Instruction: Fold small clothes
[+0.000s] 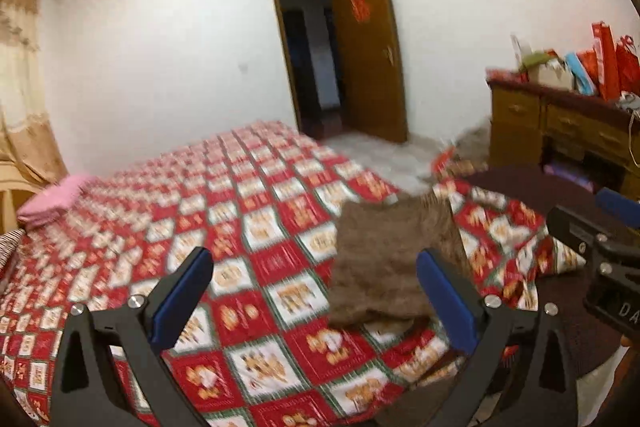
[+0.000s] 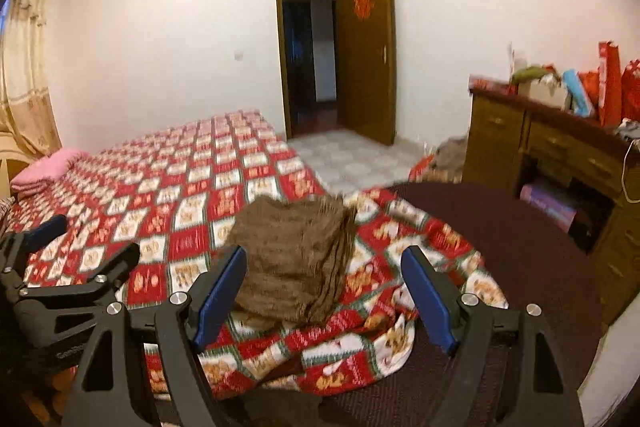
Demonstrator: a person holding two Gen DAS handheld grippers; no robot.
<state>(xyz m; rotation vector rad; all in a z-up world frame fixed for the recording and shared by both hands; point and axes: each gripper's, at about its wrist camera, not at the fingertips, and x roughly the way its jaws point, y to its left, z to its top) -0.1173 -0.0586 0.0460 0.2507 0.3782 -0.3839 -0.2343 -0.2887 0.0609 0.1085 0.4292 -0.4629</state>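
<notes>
The bed (image 1: 240, 195) fills most of what I see, spread with a red-and-white patterned quilt (image 2: 160, 187) that runs flat toward the far wall. Its near corner bunches into folds over a dark brown mat (image 2: 520, 247). Beyond the bed's foot edge there is bare tiled floor (image 2: 352, 163) up to the open wooden door (image 2: 366, 51). A wooden desk (image 2: 540, 147) stands at the right, near the quilt's rumpled corner. A pink folded cloth (image 1: 56, 199) lies at the far left edge of the bed.

The folded brown garment (image 1: 384, 259) lies on the quilt near that corner, with clear quilt to its left.

My left gripper (image 1: 316, 291) is spread wide and empty above the quilt. My right gripper (image 2: 324, 287) is also parted, holding nothing, the garment beyond its tips.
</notes>
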